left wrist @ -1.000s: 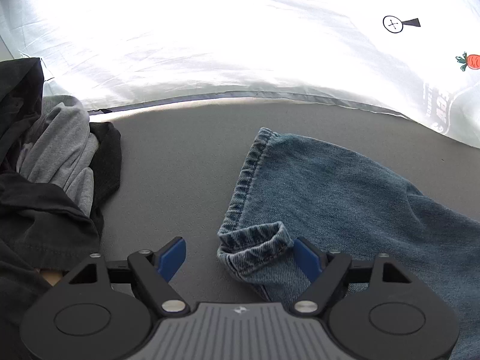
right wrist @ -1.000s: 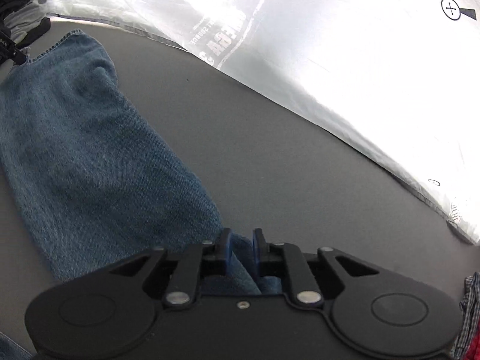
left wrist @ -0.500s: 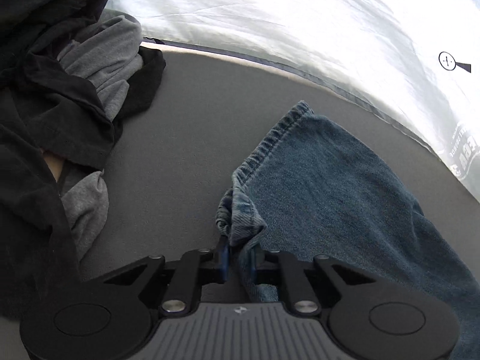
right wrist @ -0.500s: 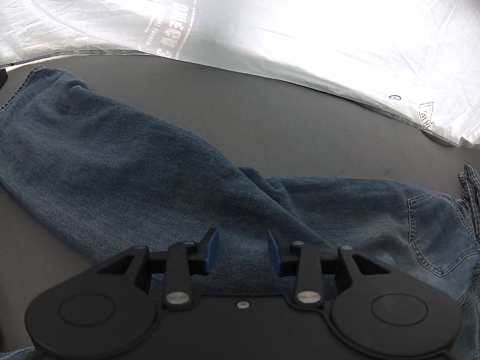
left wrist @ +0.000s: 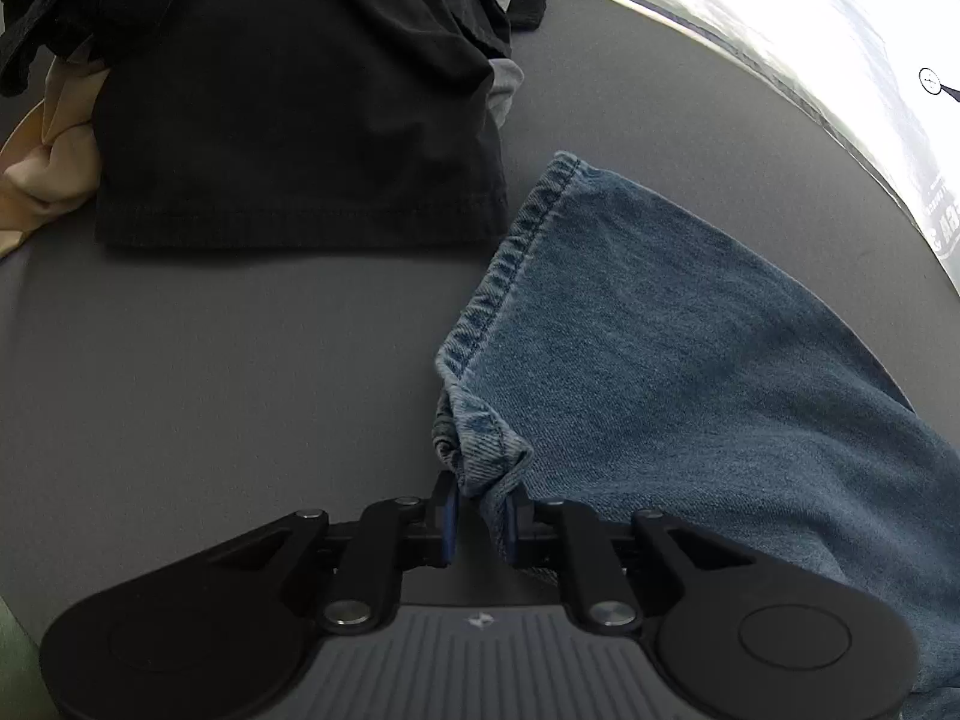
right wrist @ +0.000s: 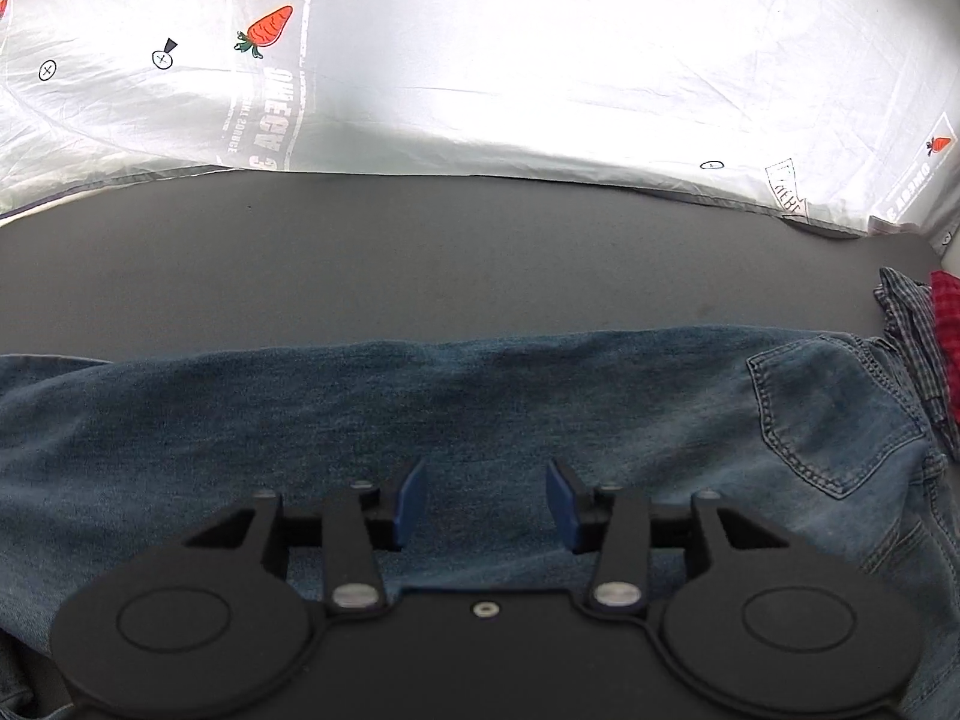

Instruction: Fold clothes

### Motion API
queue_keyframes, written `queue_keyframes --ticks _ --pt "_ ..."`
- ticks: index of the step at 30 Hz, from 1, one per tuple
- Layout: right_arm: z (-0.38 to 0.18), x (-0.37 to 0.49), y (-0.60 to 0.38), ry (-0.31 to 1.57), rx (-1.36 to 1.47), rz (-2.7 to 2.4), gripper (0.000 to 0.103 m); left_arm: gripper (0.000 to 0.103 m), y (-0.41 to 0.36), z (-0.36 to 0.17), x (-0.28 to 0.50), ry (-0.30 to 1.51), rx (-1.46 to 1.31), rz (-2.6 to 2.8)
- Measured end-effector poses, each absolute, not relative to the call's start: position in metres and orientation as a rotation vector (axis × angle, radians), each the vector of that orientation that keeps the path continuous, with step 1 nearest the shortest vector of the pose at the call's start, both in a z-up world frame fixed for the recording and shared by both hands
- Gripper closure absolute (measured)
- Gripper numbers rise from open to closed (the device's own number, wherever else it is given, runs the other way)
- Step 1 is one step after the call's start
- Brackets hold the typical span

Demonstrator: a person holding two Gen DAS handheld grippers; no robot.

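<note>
1. You have one pair of blue jeans lying across the grey table; in the right wrist view they run from side to side, with one back pocket showing near the right end; in the left wrist view one leg lies flat and ends in one stitched hem.
2. Your left gripper points steeply down at the near corner of that hem; a bunched fold of denim sits between its two blue pads, and the pads look pressed on it, though the jaws are easing apart at this moment.
3. Your right gripper hangs over the middle of the jeans with its two blue pads spread and widening; denim lies beneath them, but nothing is pinched between them.
4. Just beside the hem, at the far left of the left wrist view, lies one heap of clothes: one black garment on top, one grey piece peeking out at its right edge, one cream piece at its left.
5. At the right end of the jeans you see two more items, one blue checked cloth touching the waistband and one red checked cloth just beyond it.
6. Behind the table hangs one white printed sheet; the right wrist view shows two whole carrot prints on it and part of a third at the left edge.
</note>
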State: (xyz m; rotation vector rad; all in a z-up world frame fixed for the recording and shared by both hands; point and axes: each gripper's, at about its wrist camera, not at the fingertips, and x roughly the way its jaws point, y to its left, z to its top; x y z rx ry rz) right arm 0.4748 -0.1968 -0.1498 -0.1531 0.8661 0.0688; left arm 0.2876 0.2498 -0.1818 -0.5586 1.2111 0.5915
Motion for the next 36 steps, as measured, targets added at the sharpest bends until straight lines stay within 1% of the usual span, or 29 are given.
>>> queue_keyframes --ticks 2,3,4,5,6,8,12,16,18,22,24,26,28,29,32,33,34,36 --pt "-0.149 0.492 -0.192 0.860 -0.187 0.119 0.048 0.077 0.251 -0.177 0.294 1.226 -0.517 0.587" --pt "-0.148 0.500 -0.188 0.853 -0.206 0.137 0.048 0.072 0.251 -0.173 0.297 1.225 -0.491 0.586" --pt "-0.146 0.509 -0.183 0.841 -0.231 0.153 0.046 0.069 0.253 -0.164 0.301 1.188 -0.438 0.592" --pt "-0.145 0.518 -0.177 0.832 -0.253 0.170 0.042 0.062 0.255 -0.155 0.304 1.152 -0.385 0.598" --pt "-0.144 0.524 -0.171 0.824 -0.271 0.186 0.040 0.053 0.257 -0.145 0.308 1.115 -0.333 0.603" --pt "-0.144 0.535 -0.158 0.806 -0.300 0.215 0.037 0.046 0.261 -0.130 0.318 1.032 -0.234 0.598" --pt "-0.154 0.543 -0.131 0.811 -0.311 0.275 0.037 0.044 0.267 -0.132 0.365 0.942 -0.048 0.431" --pt "-0.162 0.533 -0.108 0.833 -0.344 0.335 0.037 0.043 0.256 -0.163 0.420 0.974 0.276 0.152" --pt "-0.163 0.525 -0.103 0.842 -0.357 0.356 0.037 0.043 0.252 -0.178 0.439 1.023 0.379 0.001" --pt "-0.168 0.510 -0.103 0.863 -0.389 0.367 0.036 0.042 0.252 -0.195 0.459 1.096 0.428 -0.189" --pt "-0.172 0.505 -0.107 0.883 -0.395 0.355 0.036 0.039 0.251 -0.198 0.465 1.102 0.419 -0.234" --pt "-0.176 0.500 -0.112 0.905 -0.385 0.332 0.036 0.038 0.249 -0.199 0.470 1.098 0.389 -0.270" --pt "-0.180 0.497 -0.117 0.927 -0.366 0.314 0.036 0.033 0.246 -0.199 0.476 1.102 0.314 -0.338" --pt "-0.181 0.495 -0.119 0.933 -0.357 0.306 0.036 0.030 0.243 -0.201 0.477 1.108 0.289 -0.367" --pt "-0.182 0.492 -0.120 0.944 -0.351 0.289 0.036 0.030 0.226 -0.211 0.480 1.131 0.292 -0.421" --pt "-0.183 0.491 -0.120 0.944 -0.355 0.285 0.036 0.028 0.221 -0.215 0.480 1.127 0.313 -0.414" --pt "-0.183 0.489 -0.120 0.944 -0.360 0.281 0.036 0.030 0.217 -0.215 0.479 1.106 0.305 -0.406" --pt "-0.184 0.488 -0.120 0.943 -0.364 0.273 0.036 0.056 0.215 -0.214 0.479 1.091 0.231 -0.371"
